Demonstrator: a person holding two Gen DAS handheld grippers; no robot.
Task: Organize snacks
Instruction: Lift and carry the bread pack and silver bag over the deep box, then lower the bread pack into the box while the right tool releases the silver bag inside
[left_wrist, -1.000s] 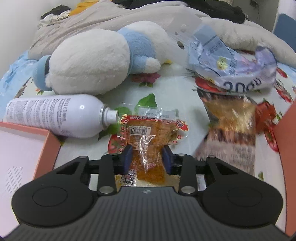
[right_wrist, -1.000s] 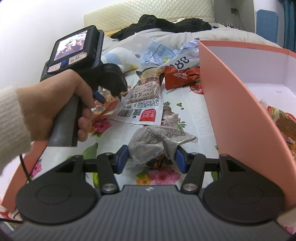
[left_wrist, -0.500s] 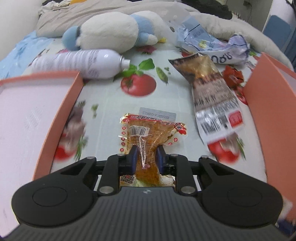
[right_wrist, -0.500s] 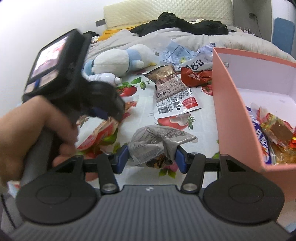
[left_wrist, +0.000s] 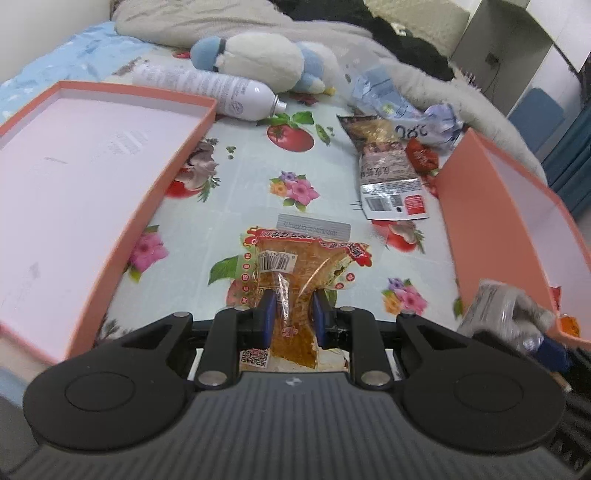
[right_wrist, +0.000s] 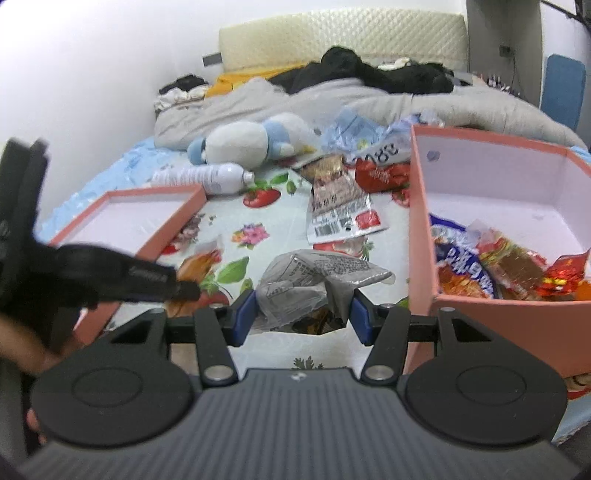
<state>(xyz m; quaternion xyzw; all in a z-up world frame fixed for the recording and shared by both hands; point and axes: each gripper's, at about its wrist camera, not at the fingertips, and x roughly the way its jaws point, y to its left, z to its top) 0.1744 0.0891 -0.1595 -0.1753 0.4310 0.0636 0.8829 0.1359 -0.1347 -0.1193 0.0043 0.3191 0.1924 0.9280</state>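
- Could slip out: left gripper (left_wrist: 291, 314) pinches only the thin crinkled middle of the orange snack packet (left_wrist: 295, 273), held clear above the floral cloth (left_wrist: 255, 162).
- Could snag on the box wall (right_wrist: 421, 236): right gripper (right_wrist: 303, 314) is clamped on a bulky grey wrapper (right_wrist: 314, 277) just beside the pink box (right_wrist: 491, 147).
- Packet: clear film, red-printed border, barcode, amber contents.

I see a pale sheet (left_wrist: 255, 173) printed with tomatoes and pink flowers, salmon-pink boxes (left_wrist: 480, 206) white inside, my black tongs with blue pads (left_wrist: 266, 314), a clear orange snack packet (left_wrist: 295, 269) edged in red, a silver-grey crumpled wrapper (right_wrist: 317, 277), a white-and-blue plush toy (left_wrist: 266, 59), a white spray can (left_wrist: 221, 92)
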